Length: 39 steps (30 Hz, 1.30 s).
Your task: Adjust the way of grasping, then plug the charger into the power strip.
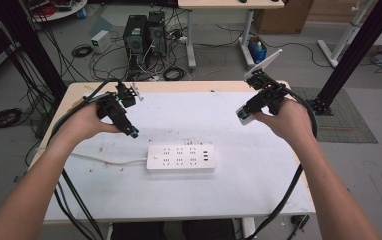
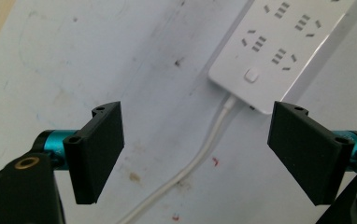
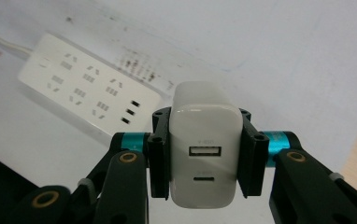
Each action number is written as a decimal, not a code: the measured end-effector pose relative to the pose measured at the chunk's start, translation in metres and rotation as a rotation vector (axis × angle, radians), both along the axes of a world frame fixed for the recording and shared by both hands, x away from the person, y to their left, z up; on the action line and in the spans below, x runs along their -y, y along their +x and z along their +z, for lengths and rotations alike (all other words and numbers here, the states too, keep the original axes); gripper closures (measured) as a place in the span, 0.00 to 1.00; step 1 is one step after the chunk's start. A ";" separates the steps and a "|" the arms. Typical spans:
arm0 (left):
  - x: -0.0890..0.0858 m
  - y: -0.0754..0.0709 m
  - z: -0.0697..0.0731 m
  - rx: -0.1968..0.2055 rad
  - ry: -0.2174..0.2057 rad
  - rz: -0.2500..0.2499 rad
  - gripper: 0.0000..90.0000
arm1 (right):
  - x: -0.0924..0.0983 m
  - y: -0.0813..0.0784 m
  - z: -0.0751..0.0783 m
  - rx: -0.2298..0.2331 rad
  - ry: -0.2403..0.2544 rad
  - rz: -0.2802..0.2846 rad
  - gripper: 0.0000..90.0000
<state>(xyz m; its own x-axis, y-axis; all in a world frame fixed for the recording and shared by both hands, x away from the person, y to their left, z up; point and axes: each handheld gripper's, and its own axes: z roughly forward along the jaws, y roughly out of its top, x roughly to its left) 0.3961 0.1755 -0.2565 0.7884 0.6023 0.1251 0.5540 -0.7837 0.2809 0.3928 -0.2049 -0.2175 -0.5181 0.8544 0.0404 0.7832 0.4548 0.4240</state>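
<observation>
On the table, mid-span: white power strip lies flat, sockets up, its cord running off toward my left.

Right gripper: clamped on a white USB charger; I see both black jaws pressed against its sides, ports facing the camera.

Left gripper: jaws spread wide with nothing between them, hovering above the strip's switch end.

Charger position: held in the air over the table's far right part, well apart from the strip.

Key relation: strip sits down and to the left of the charger; seen from the right gripper, its socket rows lie to the upper left.

Long axis: strip runs left to right across the table.

Nearer hand: left gripper is closer to the strip, just above the cord end.

Judgement: I reckon the left could steady the strip while the right carries the charger over a socket. Prongs are hidden, so I cannot tell their alignment.
</observation>
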 end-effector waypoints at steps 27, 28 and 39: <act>-0.023 -0.006 -0.007 -0.015 -0.025 -0.001 0.21 | -0.028 0.016 -0.017 -0.058 -0.098 0.262 0.69; -0.023 -0.007 -0.007 -0.018 -0.030 -0.005 0.21 | -0.034 0.018 -0.019 -0.060 -0.104 0.282 0.69; -0.026 -0.018 -0.011 -0.017 -0.030 -0.041 0.21 | -0.091 0.034 -0.055 -0.113 -0.192 0.525 0.69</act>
<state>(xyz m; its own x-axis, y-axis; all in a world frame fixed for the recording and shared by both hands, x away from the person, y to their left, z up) 0.3781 0.2017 -0.2678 0.8141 0.5730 0.0938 0.5268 -0.7969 0.2956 0.4265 -0.1137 -0.2721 -0.8768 0.4808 -0.0100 0.4669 0.8560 0.2219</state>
